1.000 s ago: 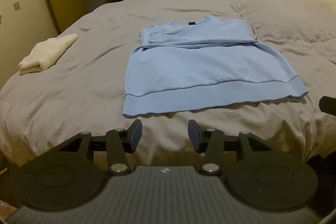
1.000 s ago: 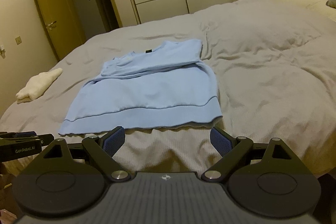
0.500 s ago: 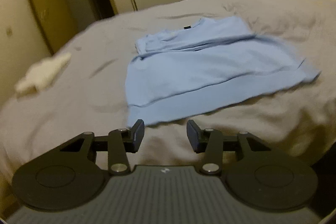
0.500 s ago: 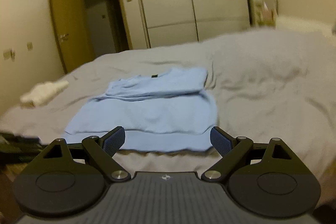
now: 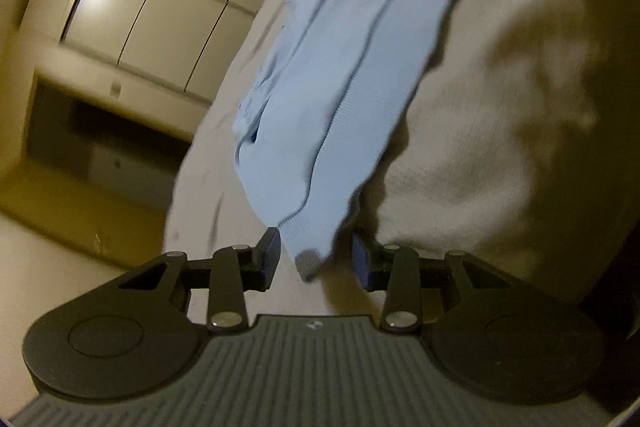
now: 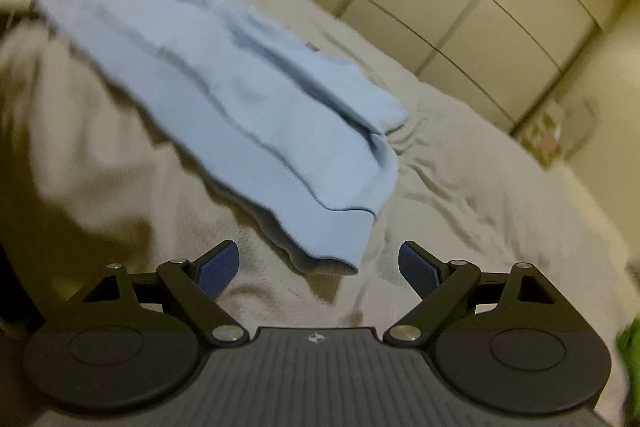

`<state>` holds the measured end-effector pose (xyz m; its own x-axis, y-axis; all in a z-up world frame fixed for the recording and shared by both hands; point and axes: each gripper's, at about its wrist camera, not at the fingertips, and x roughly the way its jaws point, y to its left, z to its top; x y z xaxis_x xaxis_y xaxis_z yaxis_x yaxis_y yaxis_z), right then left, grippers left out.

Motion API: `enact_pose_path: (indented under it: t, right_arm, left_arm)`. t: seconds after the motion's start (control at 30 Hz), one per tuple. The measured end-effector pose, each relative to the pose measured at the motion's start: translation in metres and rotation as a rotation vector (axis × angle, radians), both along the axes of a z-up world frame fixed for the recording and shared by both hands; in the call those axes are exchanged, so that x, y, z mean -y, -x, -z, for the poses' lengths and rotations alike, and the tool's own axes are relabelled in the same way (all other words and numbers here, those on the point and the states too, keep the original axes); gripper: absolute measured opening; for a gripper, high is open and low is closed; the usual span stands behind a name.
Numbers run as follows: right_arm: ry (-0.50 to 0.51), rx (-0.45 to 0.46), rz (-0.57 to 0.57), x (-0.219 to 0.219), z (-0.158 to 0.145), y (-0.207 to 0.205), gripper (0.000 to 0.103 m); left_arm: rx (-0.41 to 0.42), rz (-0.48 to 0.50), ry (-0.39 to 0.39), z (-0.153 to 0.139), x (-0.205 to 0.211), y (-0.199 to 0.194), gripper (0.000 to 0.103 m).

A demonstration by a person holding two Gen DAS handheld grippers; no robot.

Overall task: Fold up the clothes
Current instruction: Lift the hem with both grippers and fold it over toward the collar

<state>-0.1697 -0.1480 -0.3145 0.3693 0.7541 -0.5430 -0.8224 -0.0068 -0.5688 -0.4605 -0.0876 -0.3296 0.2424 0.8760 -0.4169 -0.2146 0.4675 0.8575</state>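
A light blue sweatshirt lies flat on the grey bed cover, its sleeves folded across the chest. In the left wrist view, its ribbed hem corner reaches in between the pads of my left gripper. That gripper is partly open, with a gap on both sides of the cloth. In the right wrist view, the sweatshirt ends at the other hem corner. My right gripper stands wide open just short of it, and its blue pads touch nothing. Both views are tilted and blurred.
Pale wardrobe doors line the far wall past the bed. A dark doorway shows at the left of the left wrist view. A small shelf with items stands at the right, and something green sits at the frame's lower right edge.
Both grippers have dropped to the sweatshirt's near hem and rolled, so both views now tilt. The left jaws have narrowed a little, and a hem corner now lies between them.
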Motion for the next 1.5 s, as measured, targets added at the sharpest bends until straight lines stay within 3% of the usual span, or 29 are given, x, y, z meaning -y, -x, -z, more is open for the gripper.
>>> enact_pose_path:
  t: [0.1,0.27,0.33,0.47,0.5,0.57,0.73,0.9,1.13,1.37,1.5]
  right_arm:
    - [0.011,0.077,-0.048,-0.009,0.010,0.001,0.082]
    - [0.012,0.233,-0.112,-0.022,0.024,-0.001,0.073]
    - [0.010,0.303,-0.119,-0.027,0.027,-0.005,0.059]
    - [0.030,0.352,-0.178,-0.037,0.036,-0.010,0.029]
    - [0.046,0.370,-0.197,-0.038,0.039,-0.009,0.016]
    - [0.077,0.396,-0.227,-0.042,0.042,-0.008,0.002]
    - [0.090,0.289,-0.208,-0.044,0.013,-0.016,0.001]
    - [0.076,0.245,-0.223,-0.032,-0.021,-0.014,0.001]
    - [0.107,0.247,-0.251,0.027,-0.041,0.012,0.001]
    - [0.208,0.189,-0.293,0.110,-0.050,0.050,0.002]
    - [0.270,0.151,-0.331,0.129,-0.059,0.057,0.003]
  left_arm:
    - [-0.078,0.058,-0.064,0.012,-0.009,-0.004,0.036]
    - [-0.128,0.145,-0.138,0.024,-0.020,-0.002,0.035]
    - [-0.132,0.172,-0.148,0.024,-0.023,-0.001,0.035]
    - [-0.128,0.186,-0.151,0.025,-0.039,0.000,0.012]
    - [-0.125,0.190,-0.151,0.025,-0.043,0.000,0.009]
    - [-0.104,0.200,-0.147,0.021,-0.048,0.001,0.008]
    - [0.021,0.206,-0.099,-0.017,-0.037,0.009,0.007]
    - [0.105,0.188,-0.071,-0.049,-0.020,0.020,0.007]
    - [0.130,0.193,-0.043,-0.067,0.037,0.048,0.007]
    - [0.174,0.158,0.063,-0.090,0.115,0.081,0.007]
    - [0.193,0.133,0.124,-0.103,0.137,0.090,0.007]
